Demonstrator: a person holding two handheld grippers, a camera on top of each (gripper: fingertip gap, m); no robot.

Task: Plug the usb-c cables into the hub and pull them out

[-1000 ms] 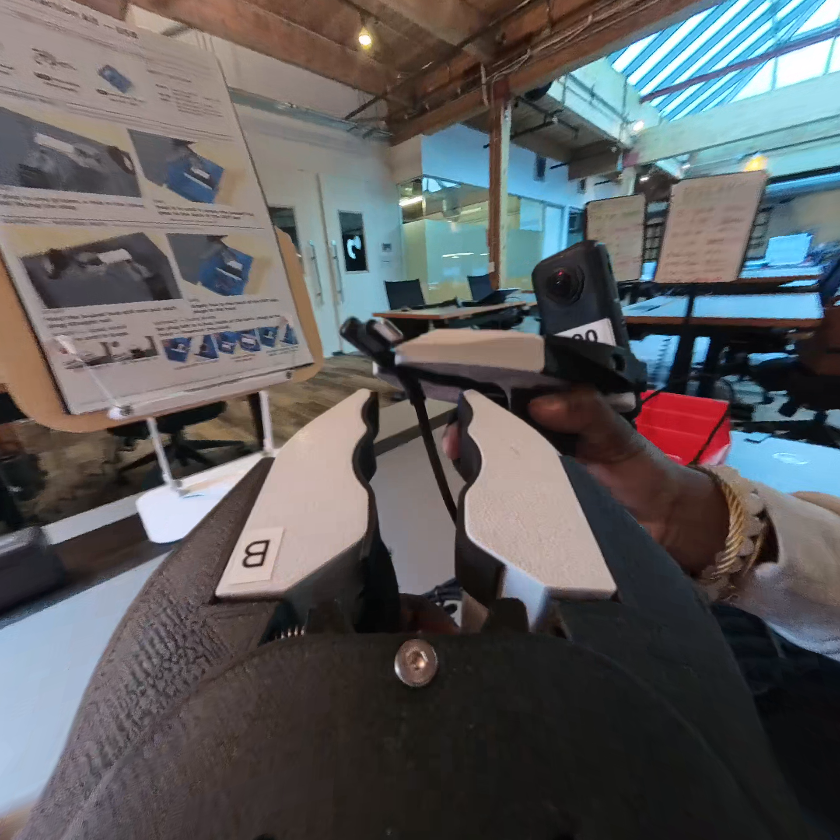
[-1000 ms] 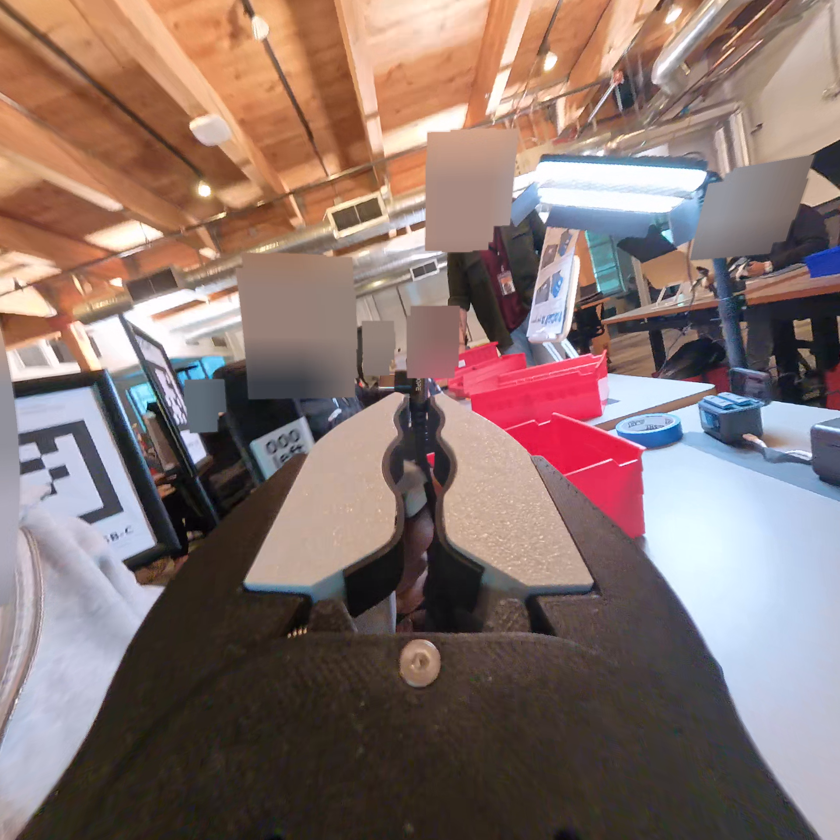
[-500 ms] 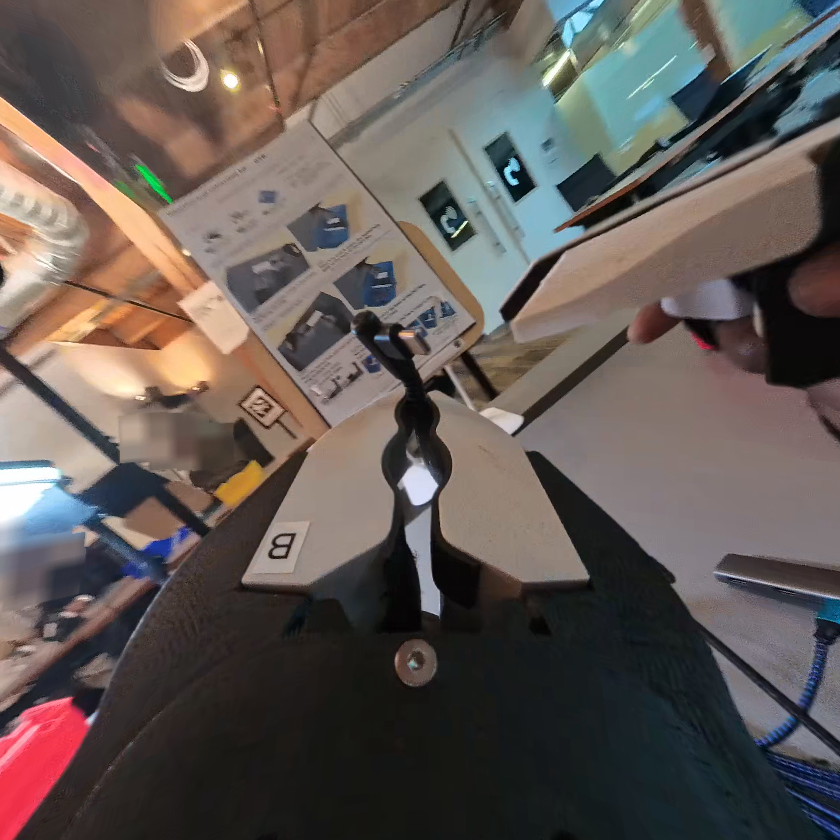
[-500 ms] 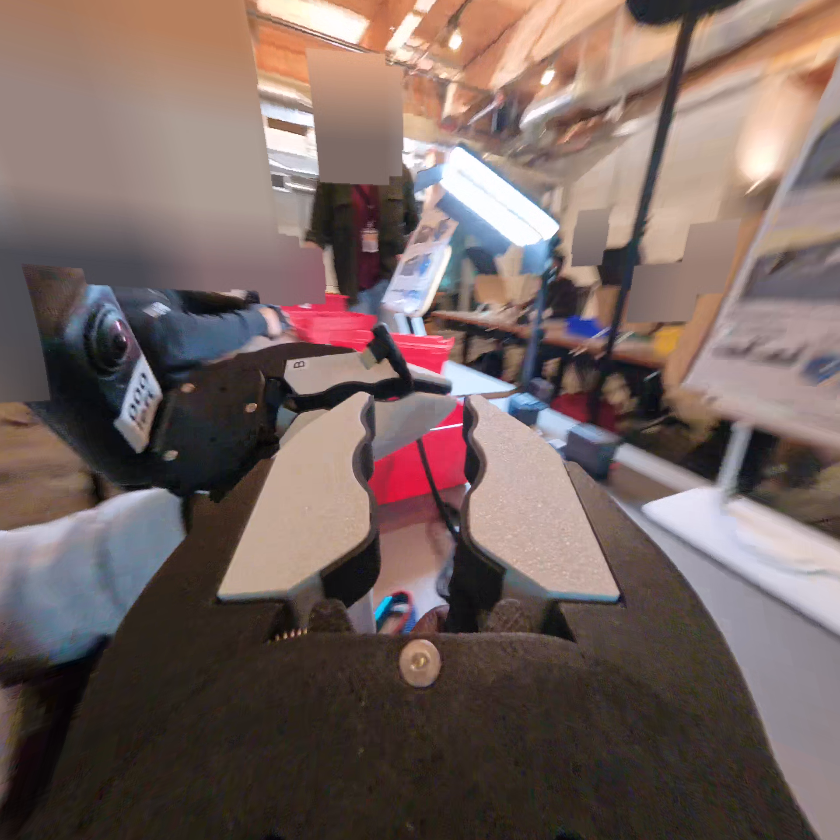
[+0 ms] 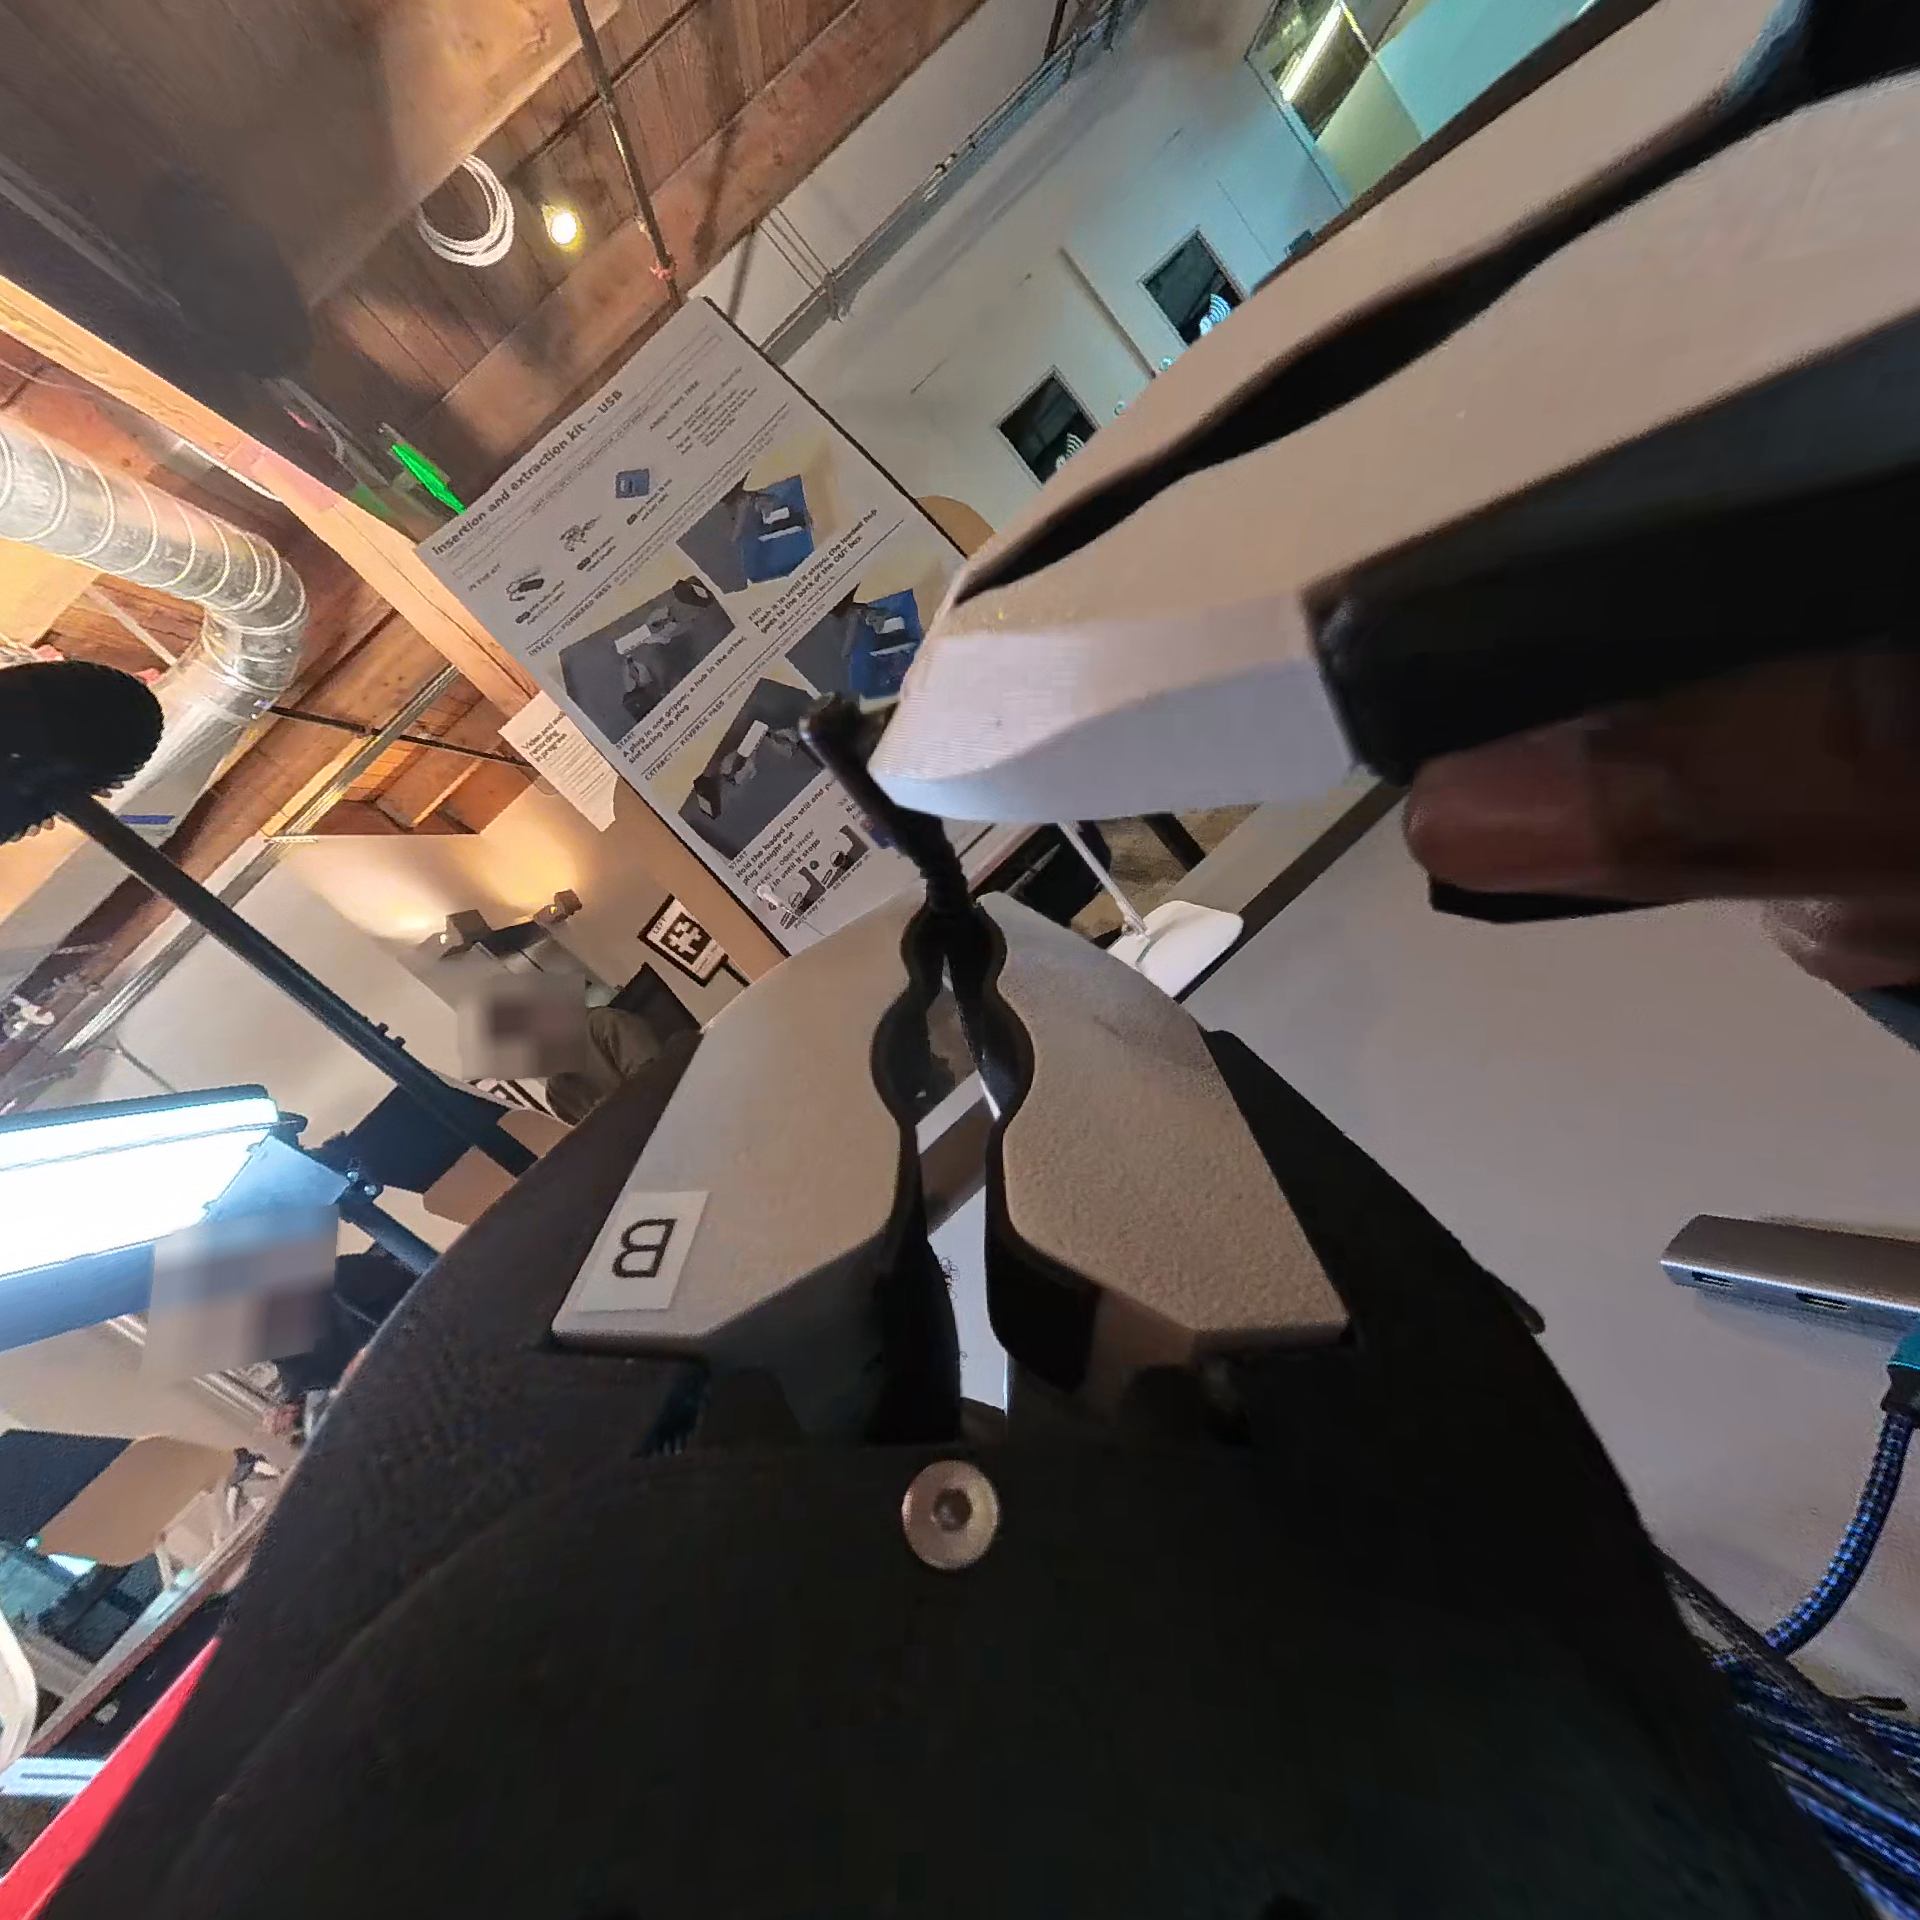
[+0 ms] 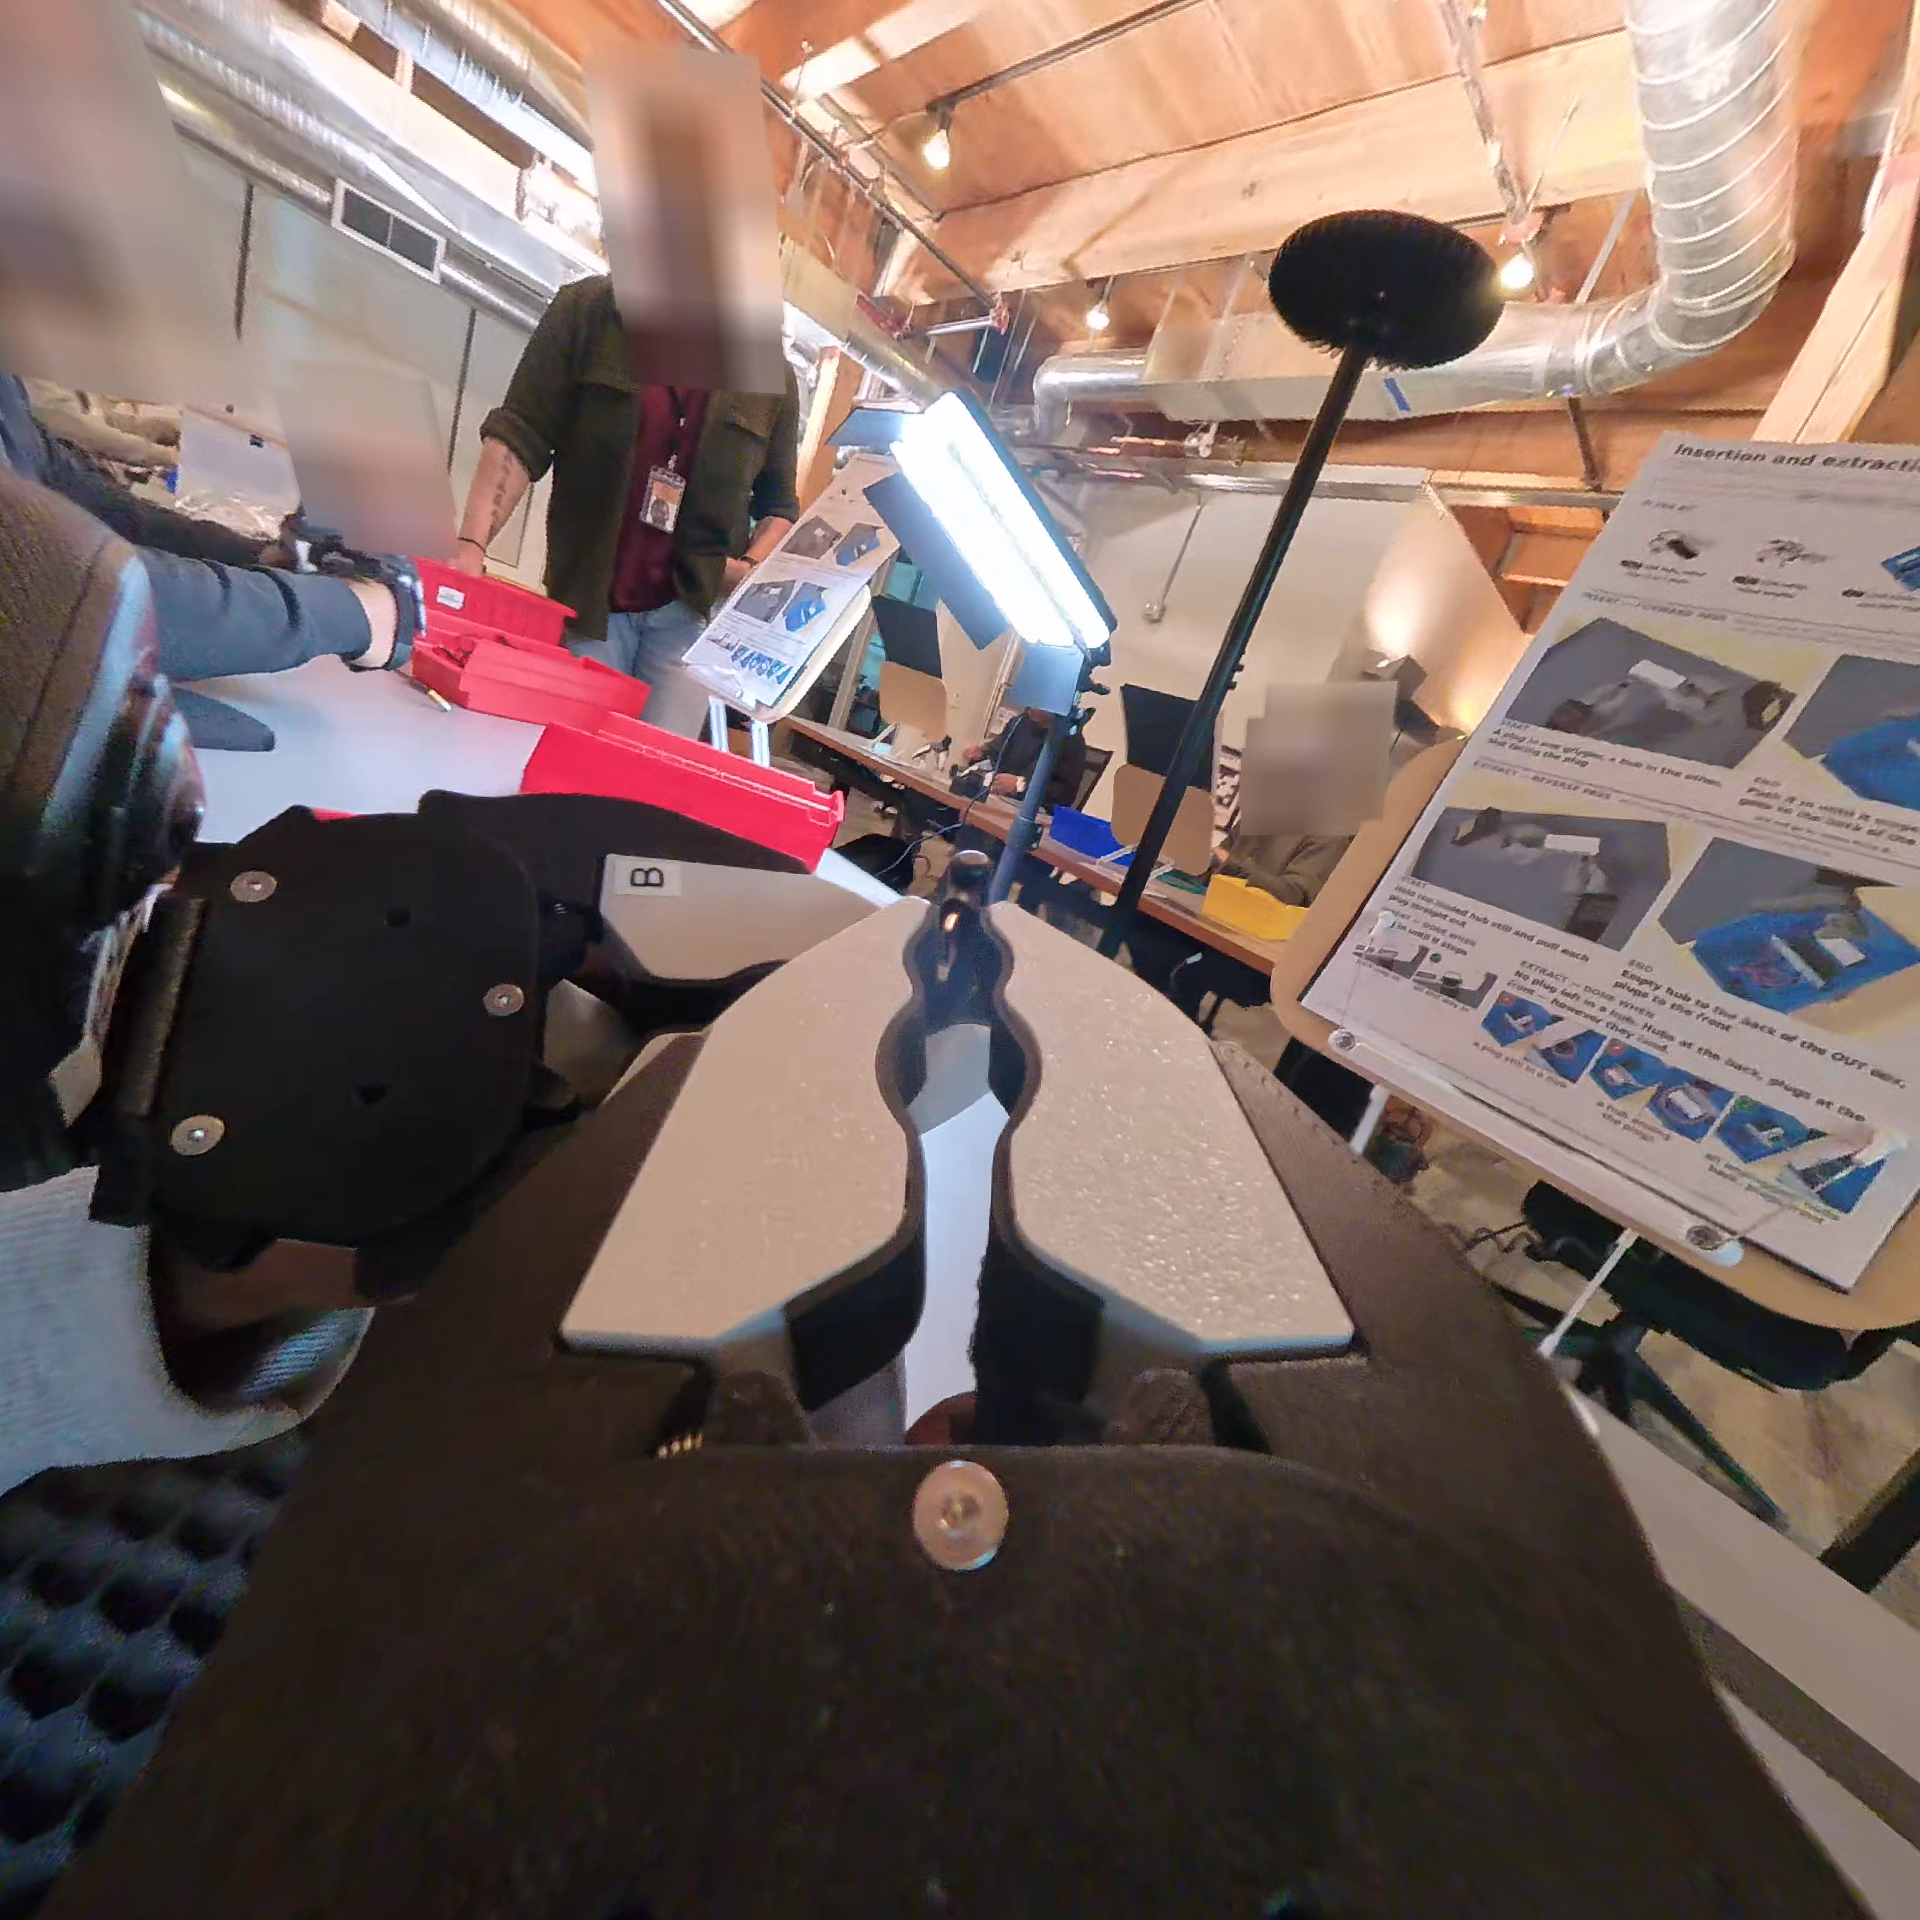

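The cable's [image 5: 940, 883] plug tip is hidden behind the right hand-held gripper [image 5: 1091, 717]; the hub [image 5: 1787, 1283] is cut off by the right edge, its ports blurred; the blue braided cable [image 5: 1860, 1548] runs out of frame at the lower right.

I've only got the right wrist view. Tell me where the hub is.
Observer: The grey hub lies on the white table, shown at the right of the left wrist view, held by nothing.
Operator: Describe what's at it.
Observer: A blue braided cable with a teal plug ends just below it; I cannot tell whether it is seated.
Operator: Report the left tongs.
Observer: The left tongs are shut on a black cable.
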